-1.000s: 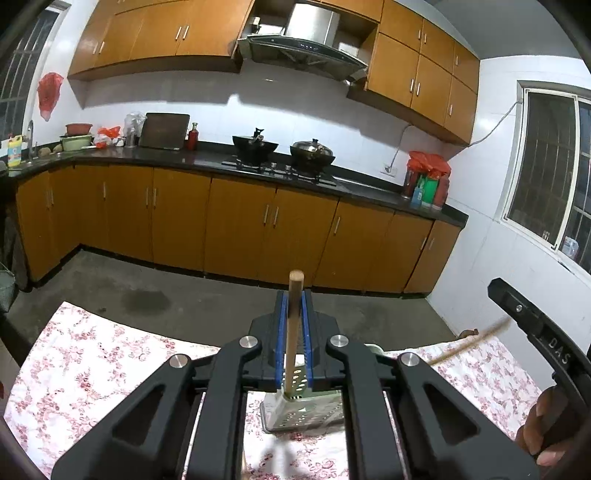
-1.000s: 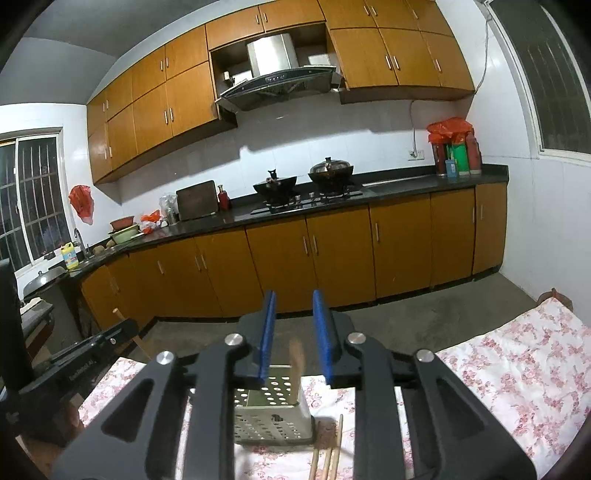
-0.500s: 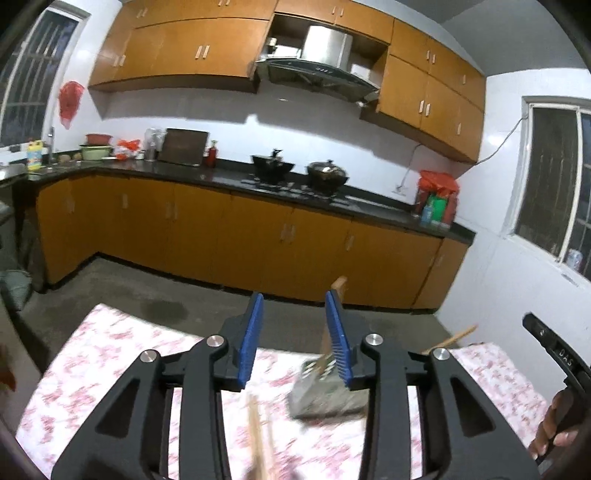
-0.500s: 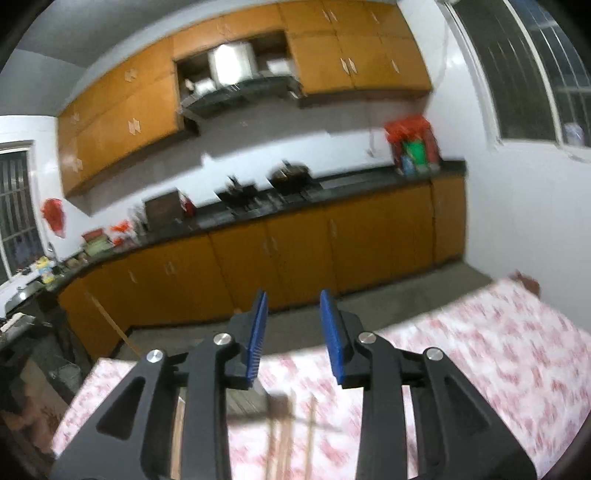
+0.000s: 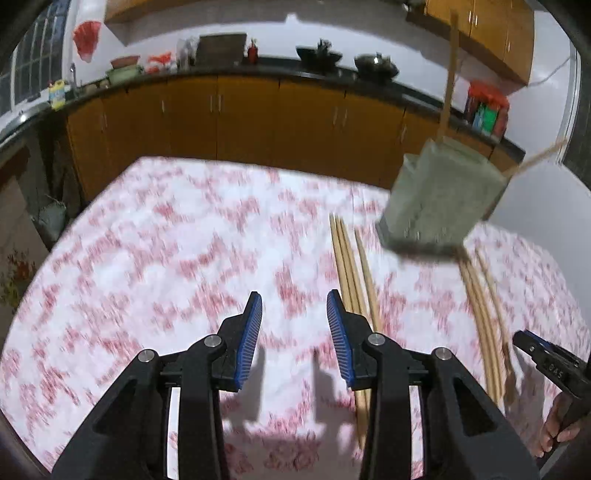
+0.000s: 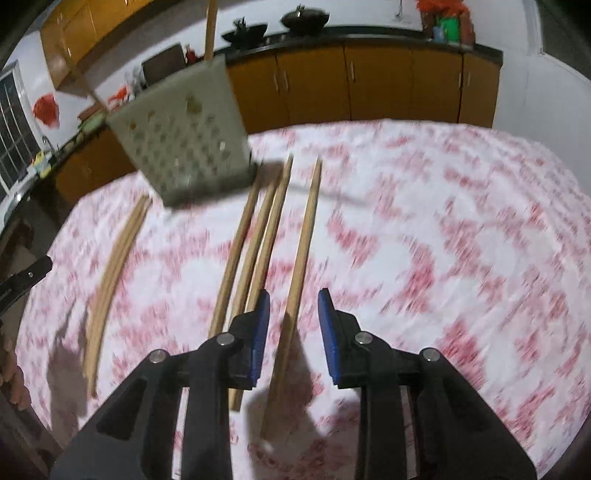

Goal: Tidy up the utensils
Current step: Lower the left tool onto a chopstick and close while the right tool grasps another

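**Two grippers released over loose chopsticks; one holder on table**

Two chopsticks stand in the single perforated grey holder (image 6: 184, 136): one upright (image 6: 210, 29), one leaning out sideways (image 6: 83, 86). The holder sits toward the far side of the table with the floral cloth (image 6: 443, 221).

Four chopsticks lie flat in front of the holder: a close set of three (image 6: 255, 236) and one single chopstick (image 6: 304, 236) just beside them. A further bundle (image 6: 110, 266) lies well apart; blur prevents a firm count, two or three.

The right gripper (image 6: 293, 325) is unclenched, its jaws having just been closing; the single chopstick lies between them, touching neither pad.

The left gripper (image 5: 294, 332) is released, its jaws having just been opening, with only cloth between them.
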Motion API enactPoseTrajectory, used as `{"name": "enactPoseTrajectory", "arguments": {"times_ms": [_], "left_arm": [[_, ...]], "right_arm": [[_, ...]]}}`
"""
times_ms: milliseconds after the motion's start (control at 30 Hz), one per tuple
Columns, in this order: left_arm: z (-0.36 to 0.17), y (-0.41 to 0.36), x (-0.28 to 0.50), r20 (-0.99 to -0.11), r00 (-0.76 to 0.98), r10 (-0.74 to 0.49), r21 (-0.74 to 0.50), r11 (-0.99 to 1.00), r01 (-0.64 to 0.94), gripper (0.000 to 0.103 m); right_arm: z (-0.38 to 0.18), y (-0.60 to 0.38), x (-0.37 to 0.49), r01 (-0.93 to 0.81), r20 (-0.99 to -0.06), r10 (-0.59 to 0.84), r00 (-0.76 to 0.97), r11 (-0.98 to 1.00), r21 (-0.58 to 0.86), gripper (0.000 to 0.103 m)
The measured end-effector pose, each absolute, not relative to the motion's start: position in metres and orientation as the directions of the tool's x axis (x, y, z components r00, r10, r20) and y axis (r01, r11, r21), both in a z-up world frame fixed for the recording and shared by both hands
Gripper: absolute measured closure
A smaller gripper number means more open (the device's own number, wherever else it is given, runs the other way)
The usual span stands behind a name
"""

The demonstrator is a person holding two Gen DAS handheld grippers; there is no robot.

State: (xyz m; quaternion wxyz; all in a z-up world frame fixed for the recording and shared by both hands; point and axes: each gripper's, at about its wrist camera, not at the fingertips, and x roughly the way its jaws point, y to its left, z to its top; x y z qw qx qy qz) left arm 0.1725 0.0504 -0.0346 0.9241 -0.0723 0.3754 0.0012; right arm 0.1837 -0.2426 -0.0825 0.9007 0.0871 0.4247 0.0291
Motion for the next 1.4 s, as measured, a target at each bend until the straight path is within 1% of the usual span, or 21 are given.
{"name": "enactPoseTrajectory", "arguments": {"times_ms": [67,100,133,167,200,233,400,600,867,967,1033,1067,1233,1400], "left_arm": [[-0.046,0.050,0.167,-0.706,0.706,-0.064,-0.133,0.990,-0.043,0.065],[-0.049,0.047,0.166,-0.713,0.698,-0.072,-0.132,0.991,-0.032,0.065],[-0.051,0.044,0.165,-0.717,0.693,-0.076,-0.130,0.991,-0.026,0.065],[-0.053,0.042,0.165,-0.721,0.688,-0.081,-0.130,0.991,-0.020,0.065],[-0.056,0.040,0.165,-0.724,0.684,-0.088,-0.132,0.991,-0.012,0.065],[-0.058,0.038,0.164,-0.728,0.679,-0.097,-0.134,0.991,-0.002,0.066],[-0.068,0.023,0.162,-0.743,0.655,-0.135,-0.137,0.989,0.049,0.076],[-0.079,0.010,0.164,-0.773,0.620,-0.135,-0.108,0.991,0.081,0.084],[-0.083,0.006,0.166,-0.782,0.610,-0.126,-0.093,0.992,0.085,0.085],[-0.084,0.005,0.168,-0.785,0.609,-0.114,-0.083,0.993,0.080,0.086],[-0.084,0.008,0.171,-0.786,0.608,-0.112,-0.089,0.994,0.069,0.091],[-0.084,0.009,0.173,-0.787,0.607,-0.110,-0.091,0.994,0.062,0.095],[-0.084,0.027,0.181,-0.785,0.614,-0.079,-0.087,0.996,0.018,0.095],[-0.084,0.045,0.186,-0.782,0.620,-0.066,-0.093,0.996,-0.012,0.095]], "right_arm": [[-0.091,-0.240,0.182,0.023,-0.774,0.117,0.623,0.985,0.168,0.077],[-0.094,-0.239,0.182,0.024,-0.778,0.109,0.619,0.987,0.158,0.082],[-0.095,-0.240,0.183,0.026,-0.774,0.091,0.626,0.990,0.137,0.086],[-0.096,-0.240,0.184,0.030,-0.776,0.072,0.627,0.993,0.117,0.093],[-0.095,-0.242,0.183,0.036,-0.776,0.066,0.627,0.993,0.114,0.094],[-0.095,-0.246,0.184,0.047,-0.776,0.065,0.627,0.991,0.121,0.094],[-0.095,-0.257,0.185,0.086,-0.772,0.052,0.633,0.987,0.137,0.095],[-0.095,-0.257,0.184,0.083,-0.770,0.048,0.636,0.988,0.130,0.095],[-0.095,-0.254,0.183,0.087,-0.771,0.030,0.636,0.990,0.110,0.094],[-0.094,-0.251,0.182,0.069,-0.770,0.051,0.636,0.990,0.123,0.093],[-0.094,-0.249,0.181,0.061,-0.769,0.054,0.637,0.991,0.120,0.092],[-0.094,-0.248,0.181,0.059,-0.768,0.051,0.638,0.992,0.114,0.091],[-0.095,-0.250,0.185,0.057,-0.765,0.046,0.642,0.993,0.107,0.094],[-0.095,-0.260,0.193,0.090,-0.759,0.018,0.651,0.991,0.100,0.094]]}}
